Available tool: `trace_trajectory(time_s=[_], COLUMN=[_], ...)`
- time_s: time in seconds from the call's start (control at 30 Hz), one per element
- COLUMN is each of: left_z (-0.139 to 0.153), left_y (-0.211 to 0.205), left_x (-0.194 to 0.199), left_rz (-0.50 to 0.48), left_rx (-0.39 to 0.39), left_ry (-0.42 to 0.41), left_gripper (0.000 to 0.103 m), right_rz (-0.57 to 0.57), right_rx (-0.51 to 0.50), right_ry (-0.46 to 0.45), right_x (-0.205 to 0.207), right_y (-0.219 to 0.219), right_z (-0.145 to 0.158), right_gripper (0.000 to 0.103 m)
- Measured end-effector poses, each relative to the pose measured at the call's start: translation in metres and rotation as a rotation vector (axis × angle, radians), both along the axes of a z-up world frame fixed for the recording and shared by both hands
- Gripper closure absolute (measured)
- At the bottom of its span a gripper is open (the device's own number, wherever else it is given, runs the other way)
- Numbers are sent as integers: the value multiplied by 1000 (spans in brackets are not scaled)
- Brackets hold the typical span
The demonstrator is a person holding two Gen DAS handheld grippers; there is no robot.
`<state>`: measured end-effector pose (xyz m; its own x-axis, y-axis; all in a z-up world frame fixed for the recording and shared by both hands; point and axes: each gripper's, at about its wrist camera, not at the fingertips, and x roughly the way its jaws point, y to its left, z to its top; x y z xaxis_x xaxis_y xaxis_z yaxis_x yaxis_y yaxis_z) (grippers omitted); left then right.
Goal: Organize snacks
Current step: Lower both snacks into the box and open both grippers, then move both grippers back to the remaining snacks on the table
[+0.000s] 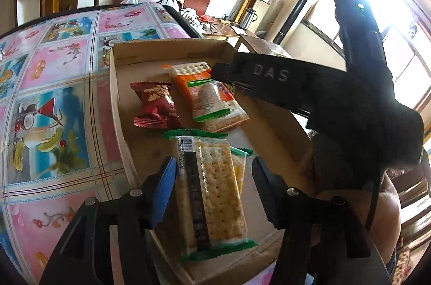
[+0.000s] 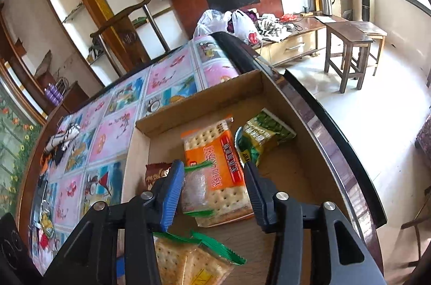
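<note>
The left wrist view is showing the cardboard tray point(image 1: 118, 107) lying on the patterned tablecloth point(image 1: 59, 75), with three packets in it. A dark red candy packet point(image 1: 155, 104) is sitting toward the tray's 10 o'clock side, an orange cracker packet point(image 1: 207, 99) is lying just beside it at 3 o'clock, and a green-edged cracker packet point(image 1: 212, 193) is lying lengthwise nearest the camera. Only this view is showing the right gripper point(image 1: 229, 77) from outside, reaching in from 3 o'clock, its tip hanging over the orange cracker packet's far end.

The right wrist view is adding a green snack bag point(image 2: 258, 139) at the tray's 1 o'clock corner, which the other view is not showing, and a heap of small items point(image 2: 45, 225) at the table's 9 o'clock edge. A small clear packet point(image 2: 195, 189) is lying on top of the orange cracker packet point(image 2: 218, 158).

The left gripper point(image 1: 212, 177) is standing partly open, its blue pad point(image 1: 163, 193) close beside the green-edged packet's long edge; the opposite finger is standing clear, so nothing is gripped. The right gripper point(image 2: 212, 185) is standing partly open, straddling the orange cracker packet and the clear packet; contact cannot be told.
</note>
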<state>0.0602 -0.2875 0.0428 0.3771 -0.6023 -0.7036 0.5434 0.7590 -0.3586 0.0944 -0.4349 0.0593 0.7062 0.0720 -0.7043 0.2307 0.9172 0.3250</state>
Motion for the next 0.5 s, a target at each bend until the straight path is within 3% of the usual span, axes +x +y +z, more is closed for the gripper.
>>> trace_trajectory(time_s=[0.5], left_z=[18], left_y=[25], left_x=[-23], left_rz=[0], left_rx=[35], left_ry=[-69], left_gripper=[40], right_rz=[32], right_rx=[1], right_ry=[-20], right_x=[0], right_y=[8], right_z=[5], right_gripper=[53])
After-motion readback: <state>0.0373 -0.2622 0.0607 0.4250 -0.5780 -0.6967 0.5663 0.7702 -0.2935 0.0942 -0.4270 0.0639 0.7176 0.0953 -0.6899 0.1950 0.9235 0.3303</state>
